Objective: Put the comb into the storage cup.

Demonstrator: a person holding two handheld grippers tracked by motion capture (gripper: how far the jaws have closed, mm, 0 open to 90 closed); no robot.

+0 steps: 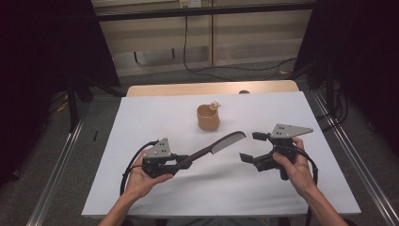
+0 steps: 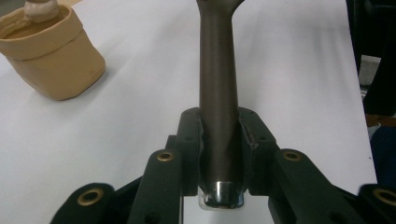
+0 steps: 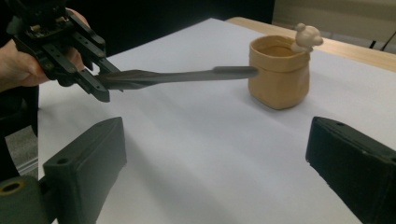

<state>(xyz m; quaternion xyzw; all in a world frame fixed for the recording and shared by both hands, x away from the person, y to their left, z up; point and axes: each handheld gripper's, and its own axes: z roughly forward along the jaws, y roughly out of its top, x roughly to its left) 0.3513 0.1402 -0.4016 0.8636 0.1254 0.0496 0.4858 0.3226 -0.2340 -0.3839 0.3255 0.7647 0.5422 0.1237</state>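
Observation:
A dark spatula (image 1: 214, 147) is held by its handle in my left gripper (image 1: 181, 162), which is shut on it. Its flat slotted head points up and to the right, above the white table sheet. In the left gripper view the handle (image 2: 218, 107) runs straight out between the two pads. A tan cup (image 1: 208, 117) with a small pale figure (image 3: 306, 37) on its rim stands beyond the spatula's head. My right gripper (image 1: 252, 146) hovers to the right of the spatula, open, with nothing between its wide-set jaws (image 3: 217, 140). It faces the left gripper (image 3: 95, 81) and the cup (image 3: 279, 74).
A white sheet (image 1: 155, 117) covers most of the wooden table (image 1: 211, 88). Dark curtains and metal frame rails flank both sides, and cables lie on the floor behind. The cup (image 2: 51, 60) sits up and to the left in the left gripper view.

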